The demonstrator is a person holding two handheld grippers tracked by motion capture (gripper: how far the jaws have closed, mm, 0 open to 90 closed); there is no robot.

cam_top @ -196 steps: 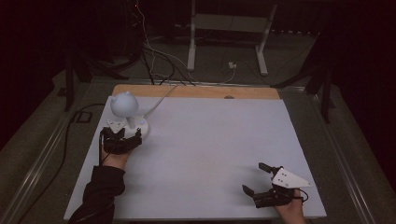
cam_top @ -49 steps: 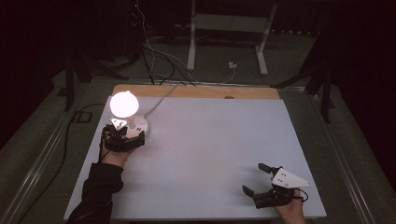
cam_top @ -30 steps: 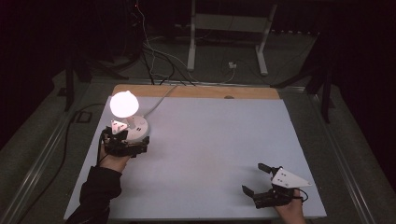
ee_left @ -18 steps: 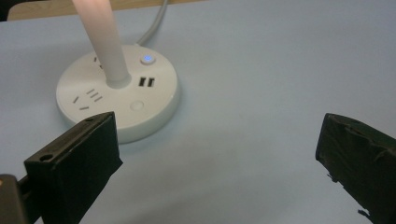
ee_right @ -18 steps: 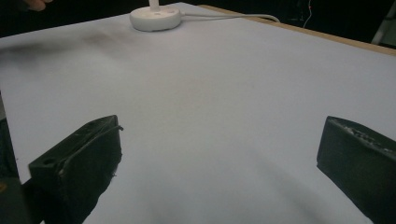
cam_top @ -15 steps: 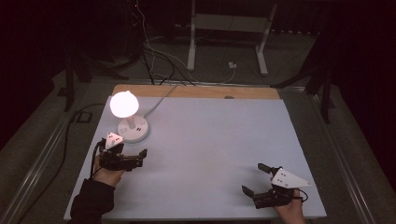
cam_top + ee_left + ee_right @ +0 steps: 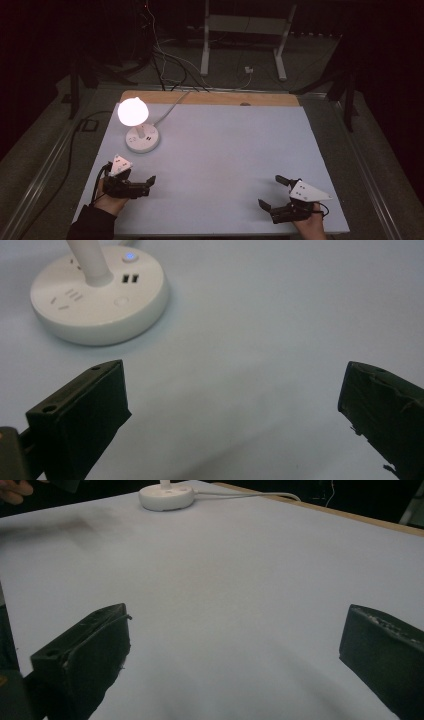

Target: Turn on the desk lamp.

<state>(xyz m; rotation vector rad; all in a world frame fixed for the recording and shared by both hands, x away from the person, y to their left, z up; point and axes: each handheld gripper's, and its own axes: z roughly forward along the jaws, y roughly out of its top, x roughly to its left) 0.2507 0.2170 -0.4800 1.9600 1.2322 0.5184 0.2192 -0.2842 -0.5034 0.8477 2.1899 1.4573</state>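
We have pulled our left gripper back from the lamp, now lit; both grippers' jaws gape open over the white desk in a dark room.

The lamp is white, its round shade glowing warm white, with a tiny blue light on the base. The table is pale grey-blue with a wooden edge. Both grippers' jaws are black, topped by grey plates.
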